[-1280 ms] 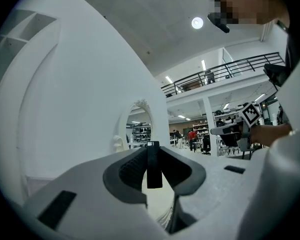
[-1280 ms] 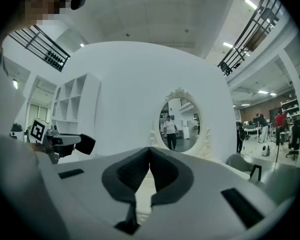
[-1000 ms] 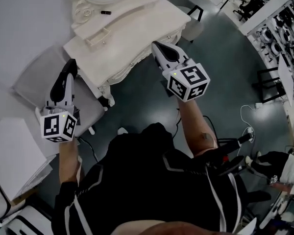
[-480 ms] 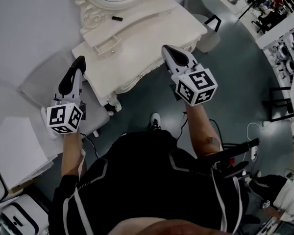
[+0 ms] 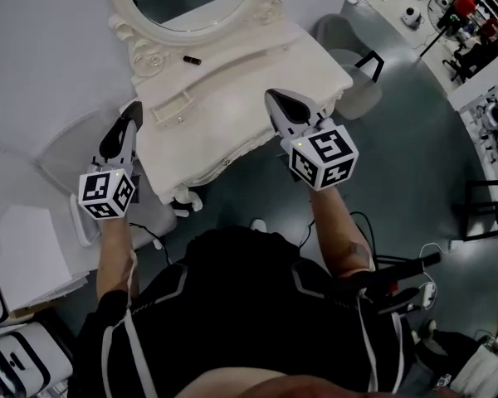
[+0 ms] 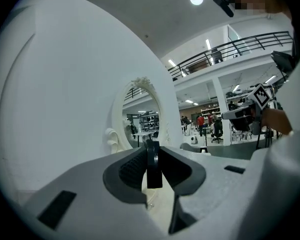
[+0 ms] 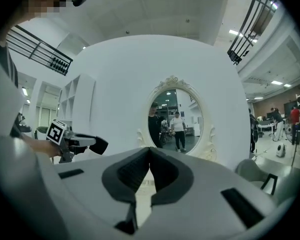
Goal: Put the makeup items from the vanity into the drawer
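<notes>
Right gripper (image 7: 149, 149), jaws together, faces oval mirror (image 7: 176, 119).

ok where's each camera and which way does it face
Head view: on the person's head, steeply down at the vanity; torso, arms, left tool, right tool show.
Left gripper view: on the left tool, toward the mirror; jaws grip a thin black item.
Right gripper view: on the right tool, squarely at the mirror; jaws shut, empty.
Shared: both gripper views show the mirror and the other tool.
</notes>
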{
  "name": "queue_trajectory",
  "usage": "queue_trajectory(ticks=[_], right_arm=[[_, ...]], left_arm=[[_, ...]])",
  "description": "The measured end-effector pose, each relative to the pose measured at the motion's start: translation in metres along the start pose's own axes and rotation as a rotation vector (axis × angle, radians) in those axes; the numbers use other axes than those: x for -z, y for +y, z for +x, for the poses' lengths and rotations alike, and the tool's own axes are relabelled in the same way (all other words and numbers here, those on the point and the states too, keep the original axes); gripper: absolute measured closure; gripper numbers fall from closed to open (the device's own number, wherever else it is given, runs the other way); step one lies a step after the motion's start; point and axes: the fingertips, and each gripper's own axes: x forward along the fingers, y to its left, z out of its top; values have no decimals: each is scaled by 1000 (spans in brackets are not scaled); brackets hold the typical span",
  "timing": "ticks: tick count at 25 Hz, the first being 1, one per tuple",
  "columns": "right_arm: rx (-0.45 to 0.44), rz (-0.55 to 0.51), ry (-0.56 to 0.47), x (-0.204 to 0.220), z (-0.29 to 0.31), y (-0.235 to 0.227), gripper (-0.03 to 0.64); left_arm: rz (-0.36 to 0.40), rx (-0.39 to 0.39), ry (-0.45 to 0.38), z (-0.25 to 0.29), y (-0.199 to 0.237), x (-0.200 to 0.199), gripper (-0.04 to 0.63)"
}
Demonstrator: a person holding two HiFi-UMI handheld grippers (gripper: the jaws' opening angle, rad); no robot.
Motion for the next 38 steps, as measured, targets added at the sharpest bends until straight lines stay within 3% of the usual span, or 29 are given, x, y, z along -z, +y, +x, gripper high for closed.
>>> queue_trajectory(ticks=[5,11,20,30,38], right_arm=[[-11,6,7,0,-2,-31,612],[31,29,30,10,8,-53,612],[128,19,121,31,45,-61,612],[238,87,195,67,81,-59,612],[287,108,250,89,95,-64,612]], left_arm=[[13,10,52,37,-16,5,511],[37,87,105,92,-14,28,511],[136,225,271,165,22,109,511],[172,417,485,203,39,213,511],[177,502,552,224,41,252,511]])
